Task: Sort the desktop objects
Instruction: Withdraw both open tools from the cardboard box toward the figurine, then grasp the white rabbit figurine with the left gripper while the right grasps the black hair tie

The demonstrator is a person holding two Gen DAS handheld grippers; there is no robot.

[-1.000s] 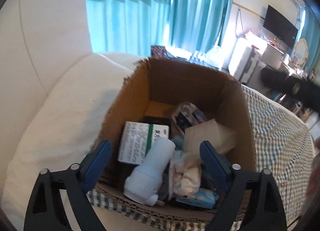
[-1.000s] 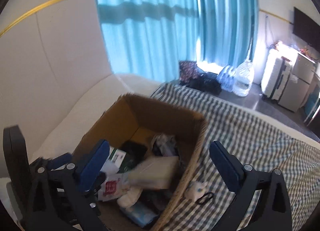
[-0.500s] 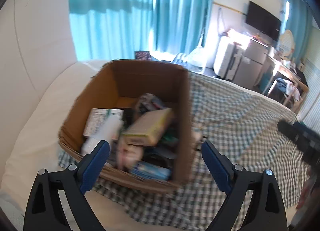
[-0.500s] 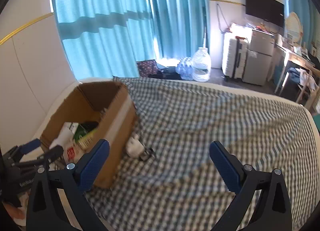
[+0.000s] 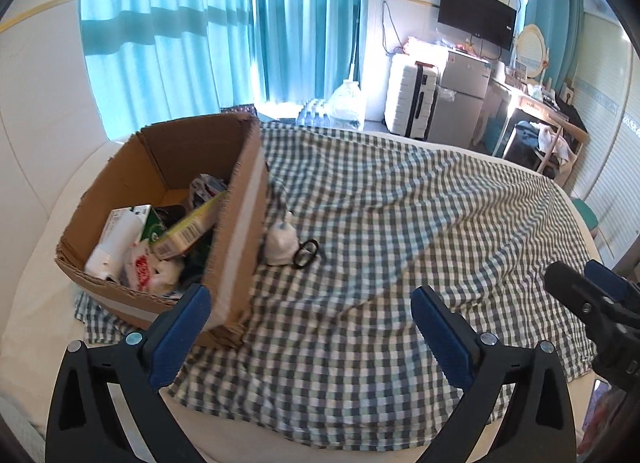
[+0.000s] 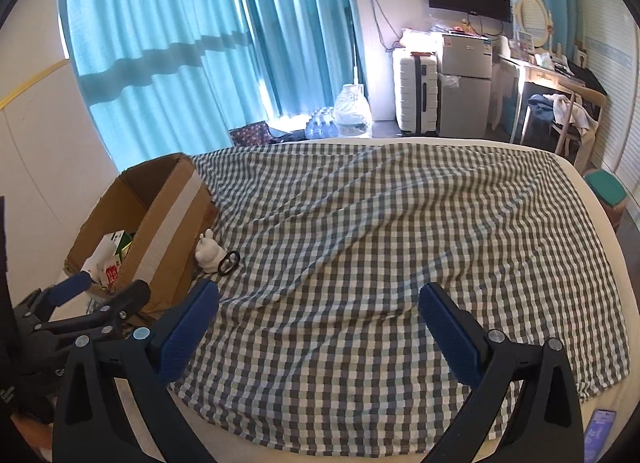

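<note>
Now the checked cloth (image 6: 400, 243) lies nearly bare, the box (image 5: 236, 223) full at its left edge. Just beside the box sits a white figurine (image 5: 280, 245) with a black clip (image 5: 306, 253). Both grippers are empty, left (image 5: 308, 327) opening, right (image 6: 320, 319) wide; approach the figurine low, jaws straddling it.

A: Where is the left wrist camera looking from?

B: It is sitting behind the left gripper (image 5: 306, 327), tilting down across the checked cloth (image 5: 400, 223), with the cardboard box (image 5: 236, 223) lying close at its left and the right gripper (image 5: 592, 295) showing at its right edge.

A: And the right wrist camera?

B: It is looking down over the right gripper (image 6: 318, 323) from further back, facing the teal curtains (image 6: 180, 43).

A: What are they sharing?

B: Both are taking in the box (image 6: 168, 231), the white rabbit figure (image 6: 209, 251) beside it, the cloth (image 6: 400, 223) and the white suitcase (image 6: 414, 91).
</note>
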